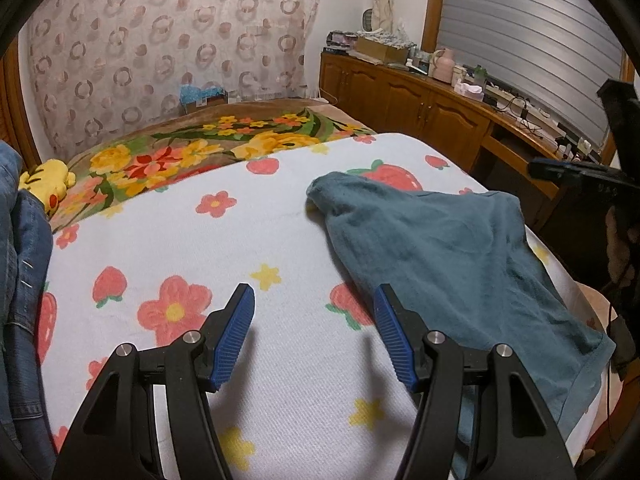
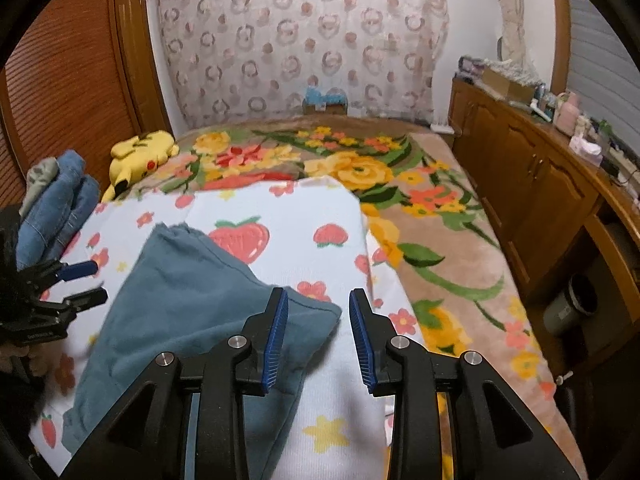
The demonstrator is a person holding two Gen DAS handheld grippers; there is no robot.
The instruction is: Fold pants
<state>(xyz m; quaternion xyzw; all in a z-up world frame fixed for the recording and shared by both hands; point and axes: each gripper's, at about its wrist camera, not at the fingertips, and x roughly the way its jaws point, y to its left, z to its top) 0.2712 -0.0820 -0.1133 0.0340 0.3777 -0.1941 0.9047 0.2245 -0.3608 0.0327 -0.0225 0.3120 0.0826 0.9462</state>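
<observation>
Nearest in the left wrist view, the left gripper (image 1: 314,332) hangs over the white blanket (image 1: 280,360) with its blue-padded fingers spread wide and nothing between them. The right gripper (image 2: 318,336) is likewise spread and empty — its left finger sits above the corner of the pants (image 2: 192,304), its right finger above bare blanket.

The teal pants (image 1: 448,248) lie partly folded on the strawberry-and-flower blanket, along its right side in the left wrist view, one end reaching the blanket's near right edge and the other bunched toward the middle.

Further back, a stack of folded jeans (image 2: 60,208) rests by the blanket's left edge, and a yellow plush toy (image 2: 140,156) lies just beyond it on the flowered brown bedspread (image 2: 440,216). A wooden cabinet (image 2: 532,184) runs along the bed's right side — a patterned curtain (image 2: 300,40) hangs behind the bed.
</observation>
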